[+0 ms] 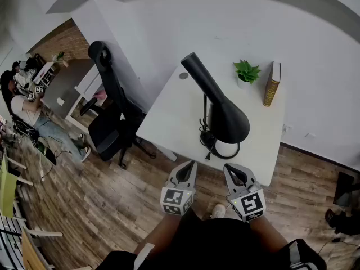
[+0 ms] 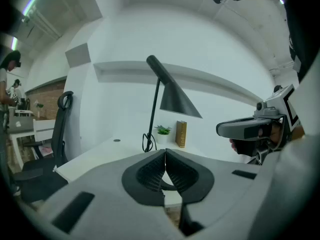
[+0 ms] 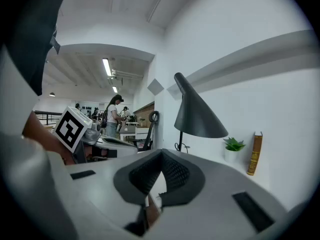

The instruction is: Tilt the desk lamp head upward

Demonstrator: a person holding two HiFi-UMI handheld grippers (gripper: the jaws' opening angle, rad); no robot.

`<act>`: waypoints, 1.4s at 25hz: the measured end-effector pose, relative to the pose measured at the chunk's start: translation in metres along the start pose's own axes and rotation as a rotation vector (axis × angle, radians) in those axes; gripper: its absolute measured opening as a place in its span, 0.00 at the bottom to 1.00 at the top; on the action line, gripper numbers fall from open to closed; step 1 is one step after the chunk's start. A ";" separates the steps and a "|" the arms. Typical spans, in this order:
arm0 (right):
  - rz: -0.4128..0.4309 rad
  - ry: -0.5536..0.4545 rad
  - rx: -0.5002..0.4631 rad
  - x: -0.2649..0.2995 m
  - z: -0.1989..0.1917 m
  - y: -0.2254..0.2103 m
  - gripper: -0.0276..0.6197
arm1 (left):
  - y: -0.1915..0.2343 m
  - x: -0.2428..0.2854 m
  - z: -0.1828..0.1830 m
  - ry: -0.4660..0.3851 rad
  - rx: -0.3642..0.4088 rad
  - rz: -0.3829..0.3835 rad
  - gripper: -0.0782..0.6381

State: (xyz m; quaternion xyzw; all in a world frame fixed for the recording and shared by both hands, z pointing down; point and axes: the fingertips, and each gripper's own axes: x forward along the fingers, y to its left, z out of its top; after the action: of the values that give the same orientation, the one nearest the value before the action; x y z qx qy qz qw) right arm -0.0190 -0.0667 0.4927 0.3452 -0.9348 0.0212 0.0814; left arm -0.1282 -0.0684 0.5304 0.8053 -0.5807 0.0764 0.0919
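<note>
A black metal desk lamp with a cone-shaped head (image 1: 228, 121) stands on the white rectangular desk (image 1: 169, 111) just right of centre in the head view, its shade facing downward over a round base ring (image 1: 226, 149) near the desk's front edge. Low in the frame, short of that edge, the left gripper (image 1: 187, 167) and the right gripper (image 1: 233, 171) are both clenched on nothing; each gripper view shows ribbed pads meeting at the tips with no object between them ( (image 2: 164, 155), (image 3: 159, 156)). The shade looks rigid, smooth and probably slippery, so a pinch on its lower rim or on the long tube behind the cone seems the surest hold. The slim upright stem (image 1: 204, 110) and small base suggest the lamp could slide or tip unless the other gripper steadies it. The pivot joining head to stem is hidden under the shade from above and too small to read in either gripper view. The base is partly covered by the shade, and the looped cord (image 1: 206, 135) beside it is hard to trace. A small green potted plant (image 1: 246, 73) and an upright brown book (image 1: 272, 83) stand well apart, at the desk's far upper-right corner.
</note>
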 end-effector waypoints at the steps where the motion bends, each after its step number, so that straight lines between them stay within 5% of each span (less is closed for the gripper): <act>1: 0.006 0.001 -0.007 0.001 -0.002 0.001 0.04 | 0.001 0.000 0.002 -0.007 0.006 0.003 0.12; 16: -0.021 0.011 0.013 0.001 -0.007 -0.013 0.04 | 0.005 0.016 0.014 -0.018 0.021 -0.016 0.12; 21: -0.008 -0.056 0.025 -0.002 0.001 -0.016 0.05 | 0.008 0.026 0.018 -0.005 0.027 -0.033 0.12; 24: 0.018 -0.086 0.044 0.001 0.008 -0.014 0.23 | 0.012 0.033 0.021 -0.001 0.020 -0.041 0.12; 28: -0.011 -0.082 0.067 0.004 0.010 -0.023 0.36 | 0.021 0.046 0.032 -0.019 0.018 -0.036 0.12; 35: -0.104 -0.060 0.061 0.013 0.010 -0.049 0.38 | 0.039 0.075 0.041 0.002 0.074 -0.038 0.14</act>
State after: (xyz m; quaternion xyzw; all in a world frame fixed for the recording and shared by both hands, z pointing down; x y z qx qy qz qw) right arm 0.0019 -0.1128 0.4844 0.3960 -0.9166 0.0351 0.0435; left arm -0.1410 -0.1592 0.5098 0.8189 -0.5621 0.0971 0.0640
